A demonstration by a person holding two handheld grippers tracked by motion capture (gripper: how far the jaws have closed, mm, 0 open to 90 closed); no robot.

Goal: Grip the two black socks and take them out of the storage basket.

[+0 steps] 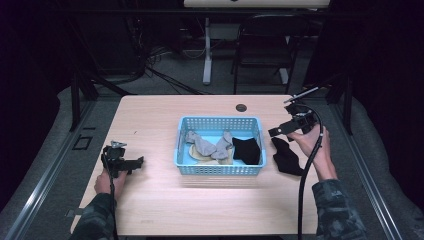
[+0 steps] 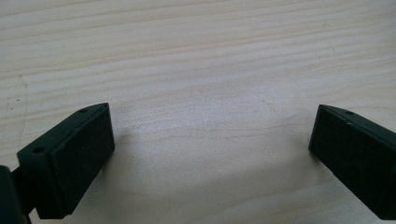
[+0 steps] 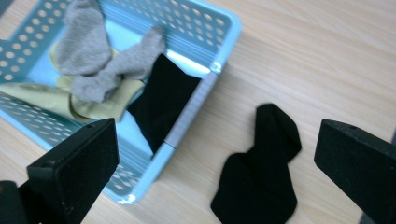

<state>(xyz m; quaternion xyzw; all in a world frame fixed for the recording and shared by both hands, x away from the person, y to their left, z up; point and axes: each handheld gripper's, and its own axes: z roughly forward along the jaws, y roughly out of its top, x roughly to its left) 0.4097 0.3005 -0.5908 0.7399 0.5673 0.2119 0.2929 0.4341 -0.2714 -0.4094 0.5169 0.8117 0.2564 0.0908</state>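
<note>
Black sock lies on table below the wide-open, empty right hand-held gripper.

In the right gripper view, the blue basket is cut off by the left edge; its yellow sock is partly hidden beneath two grey socks.

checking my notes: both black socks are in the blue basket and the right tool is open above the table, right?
Not quite: one black sock is in the blue basket; the other black sock lies on the table beside it, as the right gripper view shows. The right tool is open above the table.
</note>
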